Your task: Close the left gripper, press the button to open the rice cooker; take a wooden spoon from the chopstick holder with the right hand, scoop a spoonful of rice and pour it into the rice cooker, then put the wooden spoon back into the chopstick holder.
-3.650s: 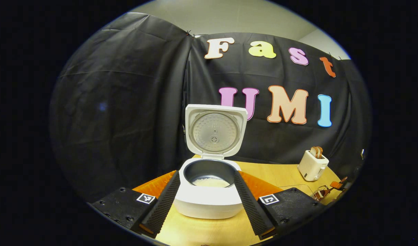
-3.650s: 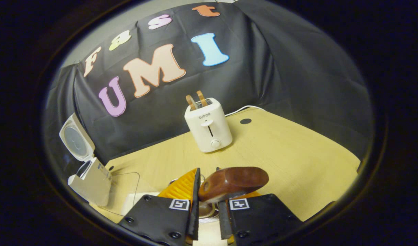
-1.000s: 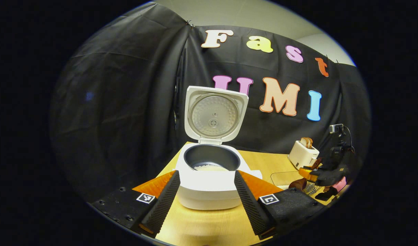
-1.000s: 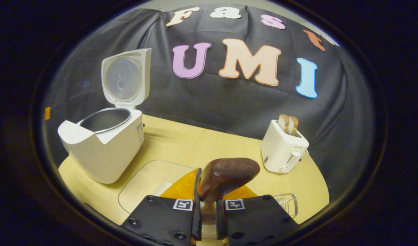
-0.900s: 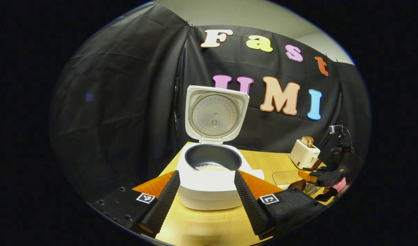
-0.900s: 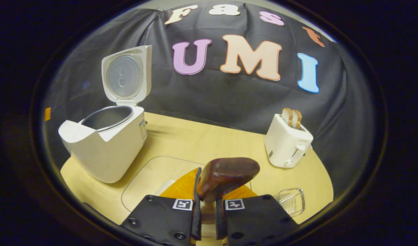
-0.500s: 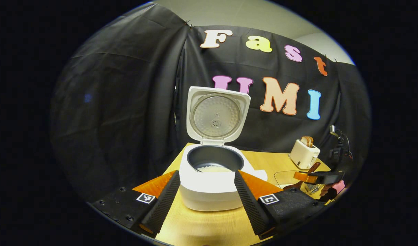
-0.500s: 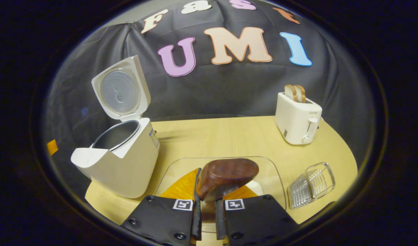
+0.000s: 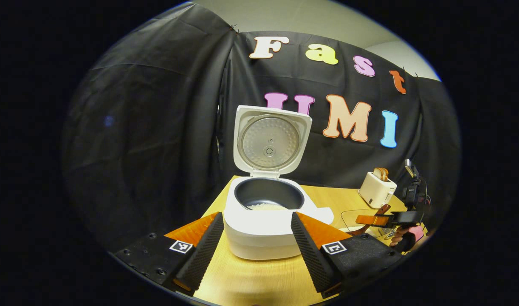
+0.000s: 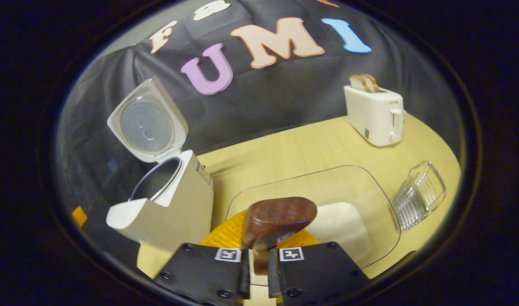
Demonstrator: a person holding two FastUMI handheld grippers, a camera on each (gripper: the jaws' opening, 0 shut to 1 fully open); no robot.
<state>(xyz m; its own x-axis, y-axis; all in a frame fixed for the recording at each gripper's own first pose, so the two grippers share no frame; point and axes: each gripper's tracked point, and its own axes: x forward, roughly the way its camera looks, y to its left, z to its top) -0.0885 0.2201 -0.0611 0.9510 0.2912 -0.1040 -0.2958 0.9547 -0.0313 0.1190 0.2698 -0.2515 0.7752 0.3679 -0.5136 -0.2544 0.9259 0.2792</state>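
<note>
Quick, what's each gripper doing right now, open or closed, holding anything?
Left gripper: open, holding nothing.
Right gripper: closed on the wooden spoon.

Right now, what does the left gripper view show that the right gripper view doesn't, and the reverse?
Left gripper view's own: rice in the bottom of the inner pot, framed by the open left gripper, and the right gripper from outside with the hand holding it. Right gripper view's own: the wooden spoon close up, clamped in that gripper, with a white rice heap on the glass tray past it. Shared: rice cooker with lid up, toaster, table.
</note>
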